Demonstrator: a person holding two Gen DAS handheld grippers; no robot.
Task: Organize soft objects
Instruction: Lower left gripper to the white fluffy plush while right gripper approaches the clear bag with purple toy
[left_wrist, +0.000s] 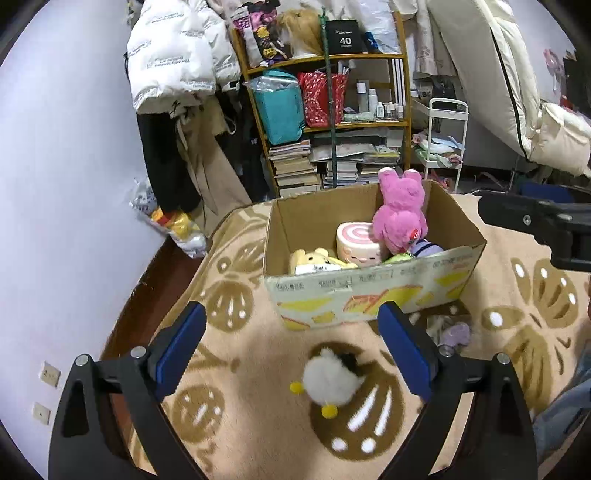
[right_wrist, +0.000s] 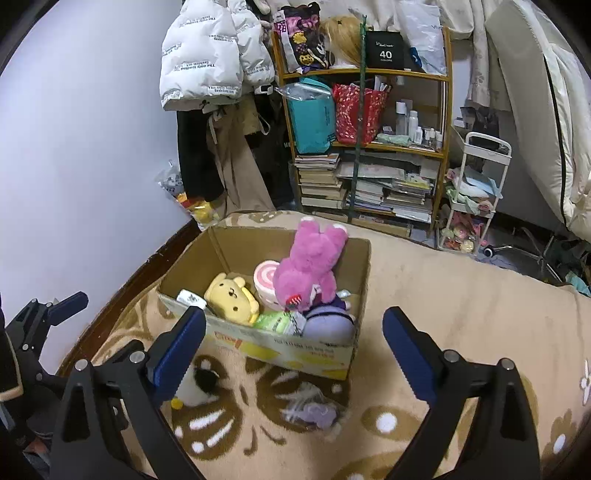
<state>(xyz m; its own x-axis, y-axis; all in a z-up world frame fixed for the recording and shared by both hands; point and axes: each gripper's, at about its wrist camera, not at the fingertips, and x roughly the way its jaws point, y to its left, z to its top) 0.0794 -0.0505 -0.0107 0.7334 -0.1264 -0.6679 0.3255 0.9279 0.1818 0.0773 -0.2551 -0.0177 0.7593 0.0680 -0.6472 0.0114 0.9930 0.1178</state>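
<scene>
left gripper (left_wrist: 291, 328): wide, empty, above white plush (left_wrist: 330, 380) on rug (left_wrist: 258, 424), aligned for pickup | right gripper (right_wrist: 293, 332): wide, empty, near purple toy (right_wrist: 314, 411) | box (left_wrist: 369, 295): collection bin, holds pink plush (left_wrist: 399, 218)

A pale wall (right_wrist: 85, 122) fills nine o'clock. At twelve o'clock stands a crowded wooden shelf (right_wrist: 369, 147), a white trolley (right_wrist: 480, 184) beside it. A beige patterned rug (right_wrist: 443, 295) covers the floor.

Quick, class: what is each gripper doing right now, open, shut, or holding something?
Left gripper: open, holding nothing; the white plush lies on the rug below it.
Right gripper: open, holding nothing.
</scene>
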